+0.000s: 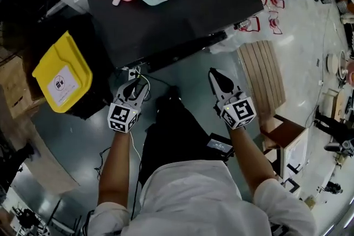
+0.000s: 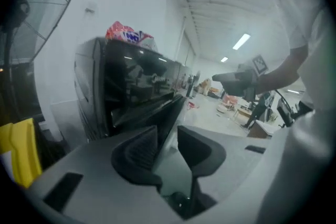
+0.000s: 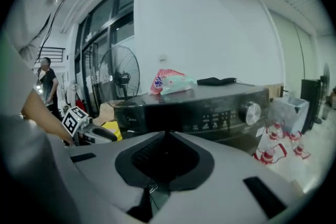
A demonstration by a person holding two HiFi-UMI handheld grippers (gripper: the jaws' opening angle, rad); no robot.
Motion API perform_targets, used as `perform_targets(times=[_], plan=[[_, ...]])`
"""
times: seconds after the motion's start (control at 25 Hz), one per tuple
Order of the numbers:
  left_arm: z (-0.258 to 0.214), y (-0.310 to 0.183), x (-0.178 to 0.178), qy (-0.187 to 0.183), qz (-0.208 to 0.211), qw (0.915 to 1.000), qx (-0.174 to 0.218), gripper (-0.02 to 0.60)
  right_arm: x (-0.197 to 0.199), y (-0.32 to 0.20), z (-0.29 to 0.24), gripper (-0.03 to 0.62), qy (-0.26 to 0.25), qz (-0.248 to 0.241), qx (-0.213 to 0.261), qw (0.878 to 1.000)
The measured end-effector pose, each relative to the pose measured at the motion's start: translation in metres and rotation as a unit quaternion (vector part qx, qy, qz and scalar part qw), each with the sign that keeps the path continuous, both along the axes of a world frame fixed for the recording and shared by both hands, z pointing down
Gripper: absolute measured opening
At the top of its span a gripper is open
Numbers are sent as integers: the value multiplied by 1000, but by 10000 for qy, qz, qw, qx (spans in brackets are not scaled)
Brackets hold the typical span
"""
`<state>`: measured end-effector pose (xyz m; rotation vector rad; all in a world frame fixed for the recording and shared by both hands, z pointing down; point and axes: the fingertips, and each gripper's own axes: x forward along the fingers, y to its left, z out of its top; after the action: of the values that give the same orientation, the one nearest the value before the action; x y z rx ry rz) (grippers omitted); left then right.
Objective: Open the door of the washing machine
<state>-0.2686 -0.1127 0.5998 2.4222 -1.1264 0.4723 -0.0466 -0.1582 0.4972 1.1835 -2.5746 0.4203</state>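
Two grippers are pointing at the washing machine (image 1: pixel 177 14), which is sitting at 12 o'clock. A yellow bin (image 1: pixel 61 72) is standing at 9 o'clock. The left gripper (image 1: pixel 134 84) is holding its jaws apart with nothing between them. The door edge (image 1: pixel 185 51) is running side to side just ahead, and this gripper is looking nearer to it. The right gripper (image 1: pixel 217 73) is pressing its jaws together, empty. A wooden slat board (image 1: pixel 264 77) is lying at 3 o'clock, not blocking anything.
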Motion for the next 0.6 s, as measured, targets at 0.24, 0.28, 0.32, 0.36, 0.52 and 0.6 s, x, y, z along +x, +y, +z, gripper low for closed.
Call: perform_targets(times=[0.24,0.28,0.32,0.36,0.52,0.6], plan=[[86,-16,21,-292,403,9987,-144,132,10,19,80,41,30,-55,-241,9997],[97,-19,23,-313,449,9984,-145,133,11,19,93,41,61,-135,-241,9996],[107,-23,26,-334,481,9982,-132,133,14,18,107,41,83,-203,-260,9994],[116,-25,28,-358,507,9980,-104,133,17,16,120,41,90,-248,-297,9992],[148,-36,36,-529,789,9955,60,135,21,-4,164,41,136,-337,-315,9988],[162,-38,41,-618,909,9939,102,132,19,-12,179,41,144,-379,-292,9988]])
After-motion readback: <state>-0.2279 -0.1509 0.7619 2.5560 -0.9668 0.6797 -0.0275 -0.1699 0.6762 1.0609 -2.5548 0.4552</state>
